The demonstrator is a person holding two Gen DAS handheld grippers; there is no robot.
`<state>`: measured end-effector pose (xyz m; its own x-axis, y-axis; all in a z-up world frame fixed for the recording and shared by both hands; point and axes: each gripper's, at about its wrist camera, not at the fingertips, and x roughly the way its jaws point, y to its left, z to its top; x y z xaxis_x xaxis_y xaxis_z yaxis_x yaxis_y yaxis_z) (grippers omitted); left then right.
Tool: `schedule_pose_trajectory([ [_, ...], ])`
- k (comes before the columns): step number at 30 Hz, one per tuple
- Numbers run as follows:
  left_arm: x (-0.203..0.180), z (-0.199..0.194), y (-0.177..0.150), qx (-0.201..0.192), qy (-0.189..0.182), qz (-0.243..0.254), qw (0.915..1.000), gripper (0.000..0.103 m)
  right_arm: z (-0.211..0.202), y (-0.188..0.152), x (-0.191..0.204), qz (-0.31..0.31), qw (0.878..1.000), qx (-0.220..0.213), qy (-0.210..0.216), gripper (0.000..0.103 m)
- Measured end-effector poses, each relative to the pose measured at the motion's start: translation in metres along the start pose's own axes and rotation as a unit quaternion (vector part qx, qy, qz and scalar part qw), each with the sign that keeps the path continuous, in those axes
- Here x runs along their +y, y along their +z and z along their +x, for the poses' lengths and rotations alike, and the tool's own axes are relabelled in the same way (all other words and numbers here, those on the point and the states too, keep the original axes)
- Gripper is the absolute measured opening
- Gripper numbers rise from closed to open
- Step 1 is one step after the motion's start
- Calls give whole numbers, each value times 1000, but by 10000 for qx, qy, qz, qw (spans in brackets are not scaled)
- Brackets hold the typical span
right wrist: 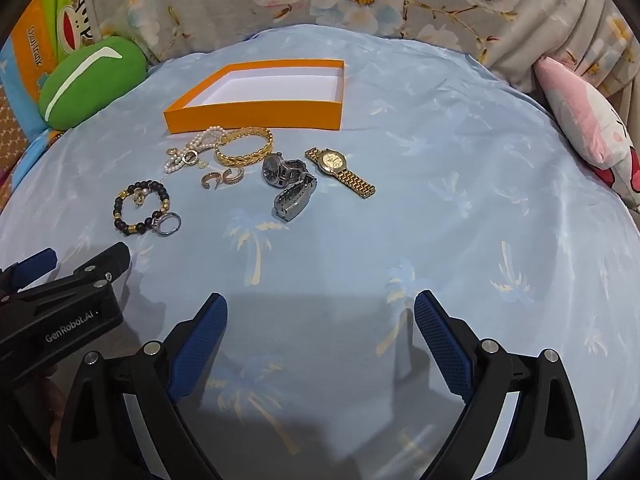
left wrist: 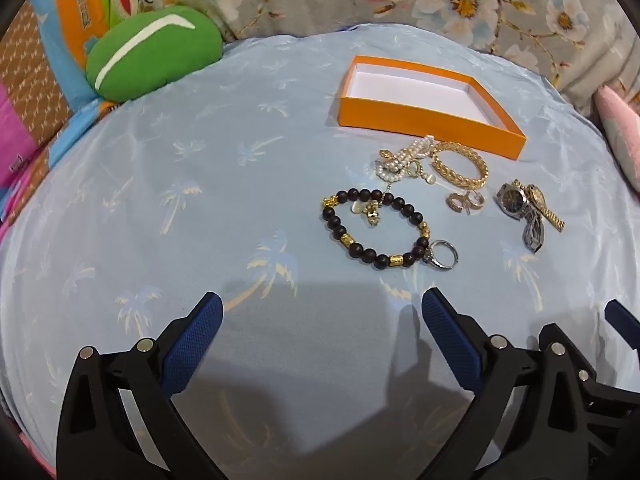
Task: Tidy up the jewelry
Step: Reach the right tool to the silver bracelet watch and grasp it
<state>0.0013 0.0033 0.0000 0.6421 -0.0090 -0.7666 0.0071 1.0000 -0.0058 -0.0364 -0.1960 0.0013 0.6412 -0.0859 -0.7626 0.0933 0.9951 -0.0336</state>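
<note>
Both claws hovered side by side above a pale blue sheet (right wrist: 440,208) printed with palm trees, tilted downward, each spread wide with nothing between its blue pads. The left claw (left wrist: 322,312) pointed at bare cloth; the right claw (right wrist: 320,308) did the same, with the left one just beside it on its left. Nothing had been picked up yet, so the sorting looked not yet begun. Ahead of the left claw, slightly to its right, lay a dark bead bracelet (left wrist: 372,228) with a silver ring (left wrist: 443,255) touching its near right edge. Beyond the bracelet sat two small hoop earrings (left wrist: 464,201), and further on a tangle of pearls (left wrist: 402,160) beside one gold bangle (left wrist: 460,168). Ahead of the right claw, a little to its left, lay two watches: a grey watch (right wrist: 290,184) and a gold watch (right wrist: 340,172) just right of it. The pieces seemed gathered close together, probably so either claw could reach them. Farthest ahead sat one shallow orange box (right wrist: 256,118), open and empty, likely placed there to receive the jewelry. Beyond and left of it rested a green cushion (left wrist: 154,52).
</note>
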Motion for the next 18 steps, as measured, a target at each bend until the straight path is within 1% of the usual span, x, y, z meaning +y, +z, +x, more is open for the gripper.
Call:
schedule_pose_trajectory([
  [3, 8, 1, 3, 34, 28, -162, 9999, 97, 2, 6, -5, 10, 10000, -5, 79, 93],
  [5, 13, 3, 6, 95, -51, -204, 9997, 97, 5, 13, -9, 43, 9999, 10, 152, 92],
  [9, 16, 5, 13, 122, -21, -49, 9999, 97, 8, 27, -18, 103, 9995, -33, 292, 89],
  [11, 15, 7, 19, 85, -21, -28, 10000, 97, 10, 34, -20, 96, 9993, -40, 361, 83],
  [12, 15, 8, 21, 89, -19, -16, 10000, 97, 11, 37, -21, 106, 9991, -23, 415, 81],
  [17, 13, 14, 30, 141, -311, -101, 9994, 97, 21, 49, -19, 161, 9973, 133, 701, 68],
  [18, 11, 15, 32, 147, -330, -106, 9993, 97, 23, 52, -17, 147, 9970, 151, 738, 67],
])
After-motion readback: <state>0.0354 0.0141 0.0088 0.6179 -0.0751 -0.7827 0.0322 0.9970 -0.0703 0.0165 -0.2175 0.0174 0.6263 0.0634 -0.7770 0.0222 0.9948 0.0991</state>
